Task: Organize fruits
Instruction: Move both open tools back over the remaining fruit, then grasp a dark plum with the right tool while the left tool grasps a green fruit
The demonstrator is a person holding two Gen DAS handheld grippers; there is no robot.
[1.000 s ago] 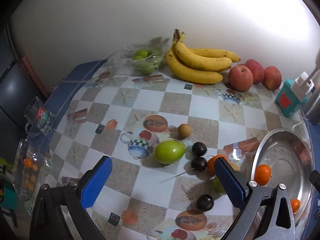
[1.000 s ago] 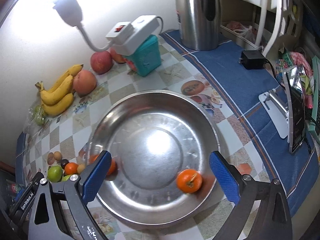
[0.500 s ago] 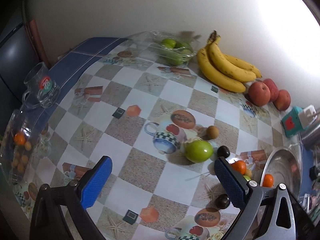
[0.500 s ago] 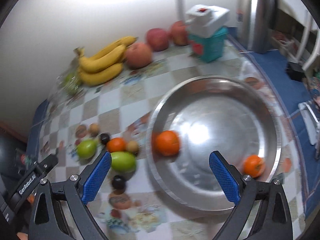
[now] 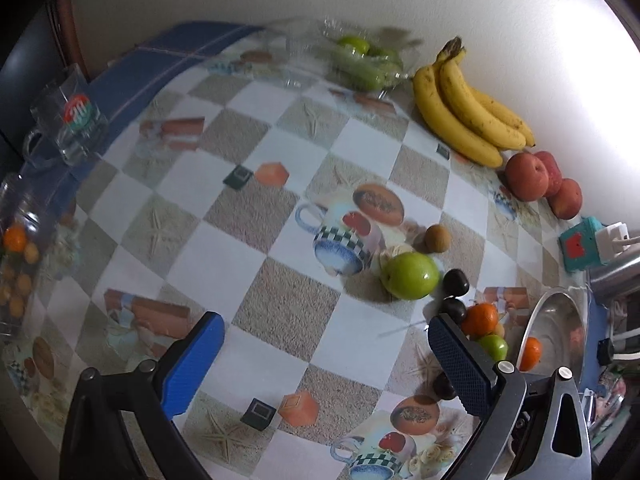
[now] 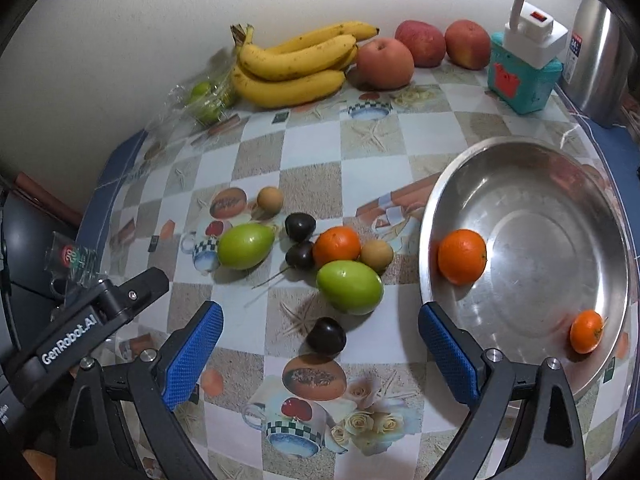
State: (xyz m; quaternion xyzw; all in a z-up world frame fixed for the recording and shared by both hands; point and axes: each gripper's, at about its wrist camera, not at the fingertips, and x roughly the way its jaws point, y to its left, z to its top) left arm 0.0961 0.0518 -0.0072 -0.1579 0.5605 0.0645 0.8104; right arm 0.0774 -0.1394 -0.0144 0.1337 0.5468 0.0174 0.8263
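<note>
A steel bowl (image 6: pixel 560 184) sits at the right with two oranges (image 6: pixel 462 256) in it. On the checked tablecloth left of it lie a third orange (image 6: pixel 336 246), two green fruits (image 6: pixel 350 287), dark plums (image 6: pixel 326 336) and small brown fruits (image 6: pixel 376 255). My right gripper (image 6: pixel 320 344) is open and empty, hovering just in front of this cluster. My left gripper (image 5: pixel 326 360) is open and empty above the table, left of the same cluster (image 5: pixel 410 276). The bowl's rim (image 5: pixel 536 320) shows at the right edge of the left wrist view.
Bananas (image 6: pixel 296 64), three red apples (image 6: pixel 384 63) and a bag of green fruit (image 6: pixel 206 98) line the back wall. A teal box with a white plug (image 6: pixel 524 72) and a steel kettle (image 6: pixel 596 52) stand back right. A glass mug (image 5: pixel 68 120) stands at the left edge.
My right gripper has swung left from over the bowl to the loose fruit cluster. My left gripper's view has shifted left, putting the cluster and bowl further right.
</note>
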